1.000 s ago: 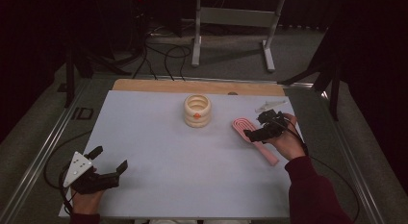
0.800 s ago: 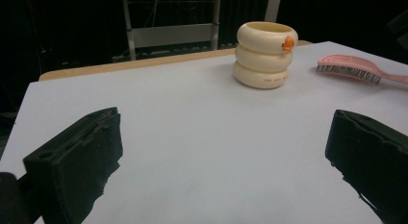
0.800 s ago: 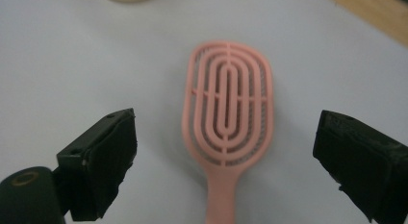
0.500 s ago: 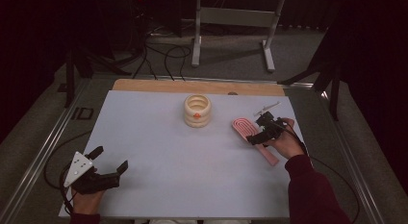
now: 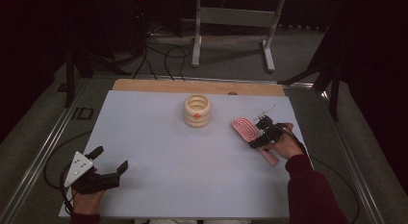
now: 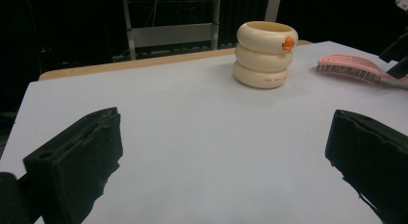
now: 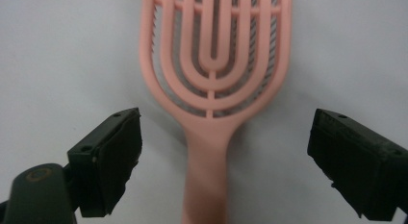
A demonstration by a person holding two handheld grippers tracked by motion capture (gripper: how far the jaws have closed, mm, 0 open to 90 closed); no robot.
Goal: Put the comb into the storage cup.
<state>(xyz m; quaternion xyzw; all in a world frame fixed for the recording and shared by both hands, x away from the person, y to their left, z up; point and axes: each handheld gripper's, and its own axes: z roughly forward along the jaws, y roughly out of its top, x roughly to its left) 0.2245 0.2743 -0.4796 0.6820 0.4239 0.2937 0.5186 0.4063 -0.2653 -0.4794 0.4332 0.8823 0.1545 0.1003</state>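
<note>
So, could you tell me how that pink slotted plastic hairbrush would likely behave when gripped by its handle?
The pink slotted plastic hairbrush looks rigid, so it probably lifts without flopping. Its open slots suggest lightness. The smooth, narrow handle might twist between the fingers.

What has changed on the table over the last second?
The right hand-held gripper slid a little toward the person along the pink hairbrush and now sits over its handle, jaws open on either side without gripping. The hairbrush, the cream ring-stack holder and the left hand-held gripper stayed put.
</note>
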